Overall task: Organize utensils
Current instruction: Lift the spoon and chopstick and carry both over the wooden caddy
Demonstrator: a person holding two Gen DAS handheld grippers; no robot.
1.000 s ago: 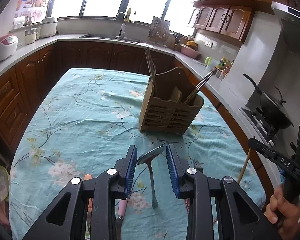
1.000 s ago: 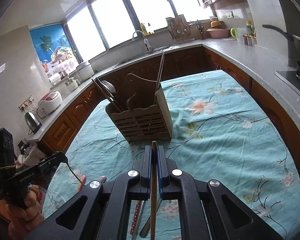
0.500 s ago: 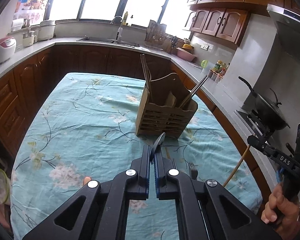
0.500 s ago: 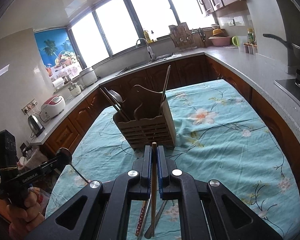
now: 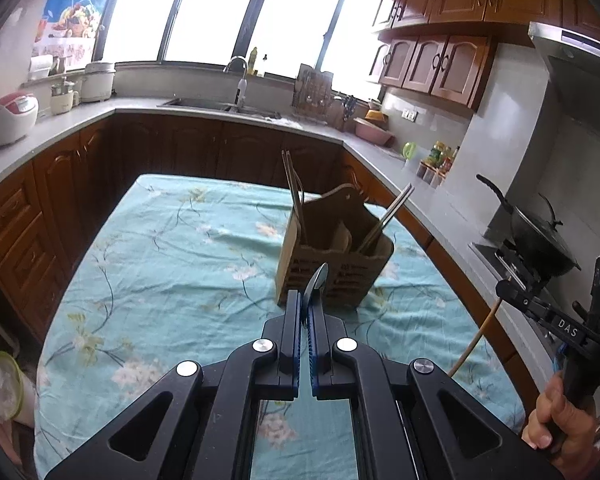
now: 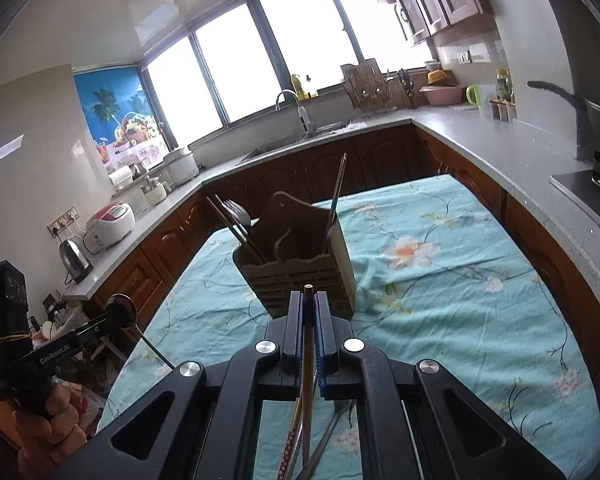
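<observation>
The left claw (image 5: 305, 312) is clamped on a spoon (image 5: 315, 280), bowl forward, aimed at the wooden caddy (image 5: 334, 264). The right claw (image 6: 309, 312) pinches a chopstick (image 6: 309, 320) lengthwise (ready for slotting in).

Domestic kitchen: wooden cabinets (image 5: 432, 68), sink with faucet (image 5: 238, 80), rice cooker (image 5: 10, 118), wok (image 5: 536, 236) on stove.

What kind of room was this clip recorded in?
A home kitchen, most likely: a sink with faucet under the windows, a wok on the stove, a rice cooker on the counter, and a wooden utensil caddy on the cloth-covered table.
</observation>
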